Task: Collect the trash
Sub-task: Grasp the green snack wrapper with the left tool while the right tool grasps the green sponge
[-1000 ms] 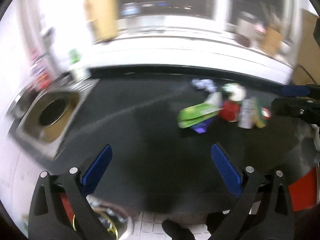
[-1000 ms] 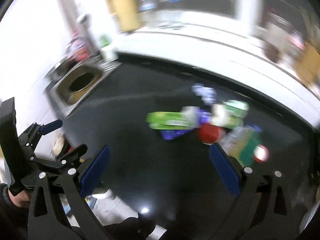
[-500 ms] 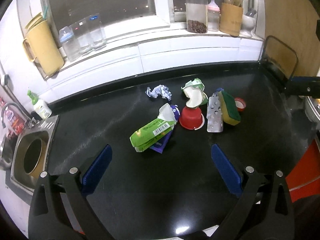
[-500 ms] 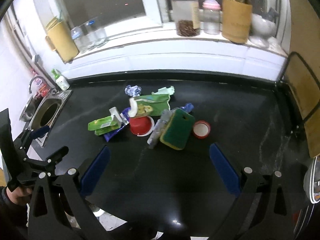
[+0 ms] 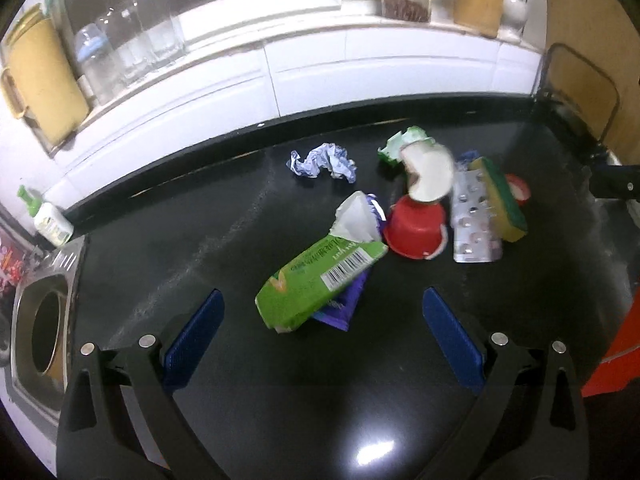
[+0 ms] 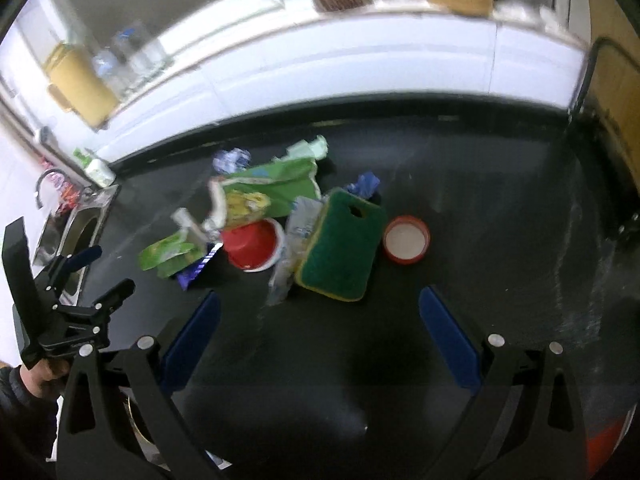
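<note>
A litter of trash is seen heaped near the middle of a black countertop, with nothing yet collected. Nearest the left gripper lies a torn green carton, resting across a purple wrapper; it is judged light and easily crushed, and is best pinched across its flattened body rather than at the ragged white mouth. Touching it on the right, an overturned red cup is judged stiff but slick, to be taken by its rim. A crumpled foil wad sits apart toward the wall and is likely soft and almost weightless. A silver blister pack lies against a green-and-yellow sponge, which is springy and can be gripped at any edge. Just beside the sponge, a red lid lies flat; it is thought the hardest piece to lift, being low on the smooth surface. A second green packet, blurred in the right wrist view, appears to lean on the cup.

Both the left gripper and the right gripper are held above the near edge of the counter with jaws spread wide and nothing between them. A sink is set at the left end, and jars are lined along the windowsill behind.
</note>
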A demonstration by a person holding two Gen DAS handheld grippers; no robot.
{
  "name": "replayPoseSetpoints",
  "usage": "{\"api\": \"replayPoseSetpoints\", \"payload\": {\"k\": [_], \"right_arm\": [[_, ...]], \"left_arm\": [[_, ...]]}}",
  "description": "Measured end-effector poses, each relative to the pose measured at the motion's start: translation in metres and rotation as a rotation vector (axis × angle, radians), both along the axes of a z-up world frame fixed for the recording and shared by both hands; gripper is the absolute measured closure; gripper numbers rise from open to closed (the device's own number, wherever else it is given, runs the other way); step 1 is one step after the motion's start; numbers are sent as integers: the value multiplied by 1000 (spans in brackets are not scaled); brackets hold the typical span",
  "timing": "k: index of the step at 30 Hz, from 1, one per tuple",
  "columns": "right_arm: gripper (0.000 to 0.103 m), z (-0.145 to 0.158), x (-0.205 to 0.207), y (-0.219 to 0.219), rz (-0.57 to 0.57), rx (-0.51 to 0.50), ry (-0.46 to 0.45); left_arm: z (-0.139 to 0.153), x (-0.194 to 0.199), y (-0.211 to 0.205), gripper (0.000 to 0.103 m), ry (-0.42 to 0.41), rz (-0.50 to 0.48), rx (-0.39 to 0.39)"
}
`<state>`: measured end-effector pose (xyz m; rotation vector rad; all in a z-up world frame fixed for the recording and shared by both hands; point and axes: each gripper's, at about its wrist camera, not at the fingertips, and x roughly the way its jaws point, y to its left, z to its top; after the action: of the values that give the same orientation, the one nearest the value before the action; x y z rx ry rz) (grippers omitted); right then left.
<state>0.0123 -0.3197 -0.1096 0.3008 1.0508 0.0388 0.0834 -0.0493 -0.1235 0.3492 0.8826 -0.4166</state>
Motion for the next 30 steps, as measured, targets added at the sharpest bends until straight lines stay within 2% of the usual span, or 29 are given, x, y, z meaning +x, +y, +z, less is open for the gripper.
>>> {"api": "replayPoseSetpoints", "payload": {"k": [4,9,14,15,16,18,19,23,24,25,30], "right_arm": [[10,-31,21,-7,-36,22,54],[11,-74,45,-11,-80,86,133],[11,-100,58,-14,-121,159,187],[12,-104,61,-14,-125,158,195],[17,-108,63,-13,-126,172,203],[32,-109,64,-12,-130,175,198],[44,-108,64,-10,-126,172,205],[55,-98,58,-7,-130,140,181],[56,-91,55,-5,-127,126,166],[58,-89,53,-6,-125,119,158],[61,-61,44,-2,-102,72,106]], "left_arm": [[-23,23,-5,7,11,-28,35],[-45,46,-9,7,44,-56,36],[-61,66,-11,8,78,-79,18],[-64,70,-11,11,88,-84,9],[-67,74,-12,14,102,-93,-3],[-73,80,-13,31,132,-108,-10],[-75,82,-13,36,143,-115,-11],[-70,80,-16,67,142,-136,-11],[-67,79,-16,84,137,-135,-10],[-62,79,-16,92,138,-128,-11],[-42,75,-11,96,130,-87,-62]]}}
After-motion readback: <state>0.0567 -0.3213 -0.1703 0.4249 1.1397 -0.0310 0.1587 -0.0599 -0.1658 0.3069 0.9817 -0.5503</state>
